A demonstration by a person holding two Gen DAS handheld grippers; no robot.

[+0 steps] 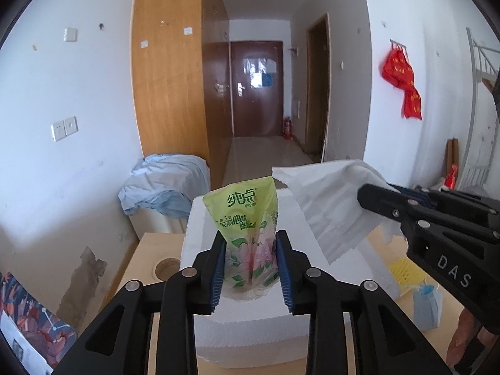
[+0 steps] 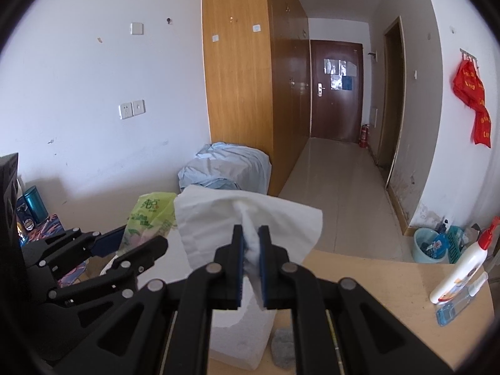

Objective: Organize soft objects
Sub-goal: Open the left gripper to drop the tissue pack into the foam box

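My left gripper (image 1: 251,243) is shut on a green tissue pack (image 1: 247,218) with a flower print and holds it upright above a white foam box (image 1: 250,328). My right gripper (image 2: 251,234) is shut on a white tissue sheet (image 2: 218,218) that hangs spread in the air. In the left wrist view the right gripper (image 1: 364,198) comes in from the right with the tissue sheet (image 1: 328,200) beside the pack's top. In the right wrist view the left gripper (image 2: 137,237) and the tissue pack (image 2: 150,215) are at the left.
The foam box (image 2: 237,337) stands on a wooden table (image 2: 375,281). On the table lie a blue face mask (image 1: 428,306), a yellow mesh item (image 1: 404,270), a grey lump (image 2: 282,347) and a lotion pump bottle (image 2: 462,268). A bundle of blue cloth (image 1: 165,184) lies behind the table.
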